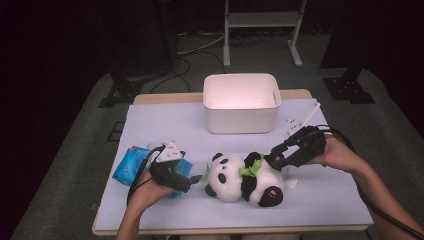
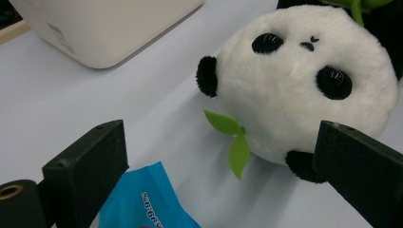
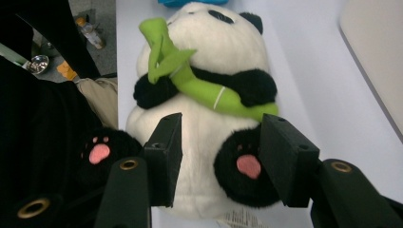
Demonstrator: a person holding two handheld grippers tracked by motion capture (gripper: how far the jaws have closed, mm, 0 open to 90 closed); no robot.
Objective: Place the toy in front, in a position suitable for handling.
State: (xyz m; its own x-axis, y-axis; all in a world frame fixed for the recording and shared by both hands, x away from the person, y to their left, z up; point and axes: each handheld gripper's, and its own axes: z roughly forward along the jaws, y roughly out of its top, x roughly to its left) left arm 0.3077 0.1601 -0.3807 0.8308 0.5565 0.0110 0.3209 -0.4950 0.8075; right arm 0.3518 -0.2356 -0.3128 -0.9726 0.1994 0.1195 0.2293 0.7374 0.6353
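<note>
A plush panda (image 1: 244, 177) lies on its back on the pale mat, head to the left, hugging a green bamboo stalk (image 3: 204, 90). My left gripper (image 1: 197, 179) stands open just left of the panda's head (image 2: 304, 90), over a blue packet (image 2: 147, 204), with nothing between its jaws but a green leaf (image 2: 233, 137) ahead. My right gripper (image 1: 274, 156) comes in from the right at the panda's lower body. Its jaws (image 3: 221, 137) stand open, apart in front of the white belly and a black foot with a pink pad (image 3: 248, 166), not pressing on the plush.
A white bin (image 1: 240, 120) stands at the back middle of the mat (image 1: 165, 125), close behind the panda. The blue packet (image 1: 129, 165) lies at the left under my left hand. A white tag (image 1: 291, 183) sticks out by the panda's feet. Cables and stands cover the floor beyond.
</note>
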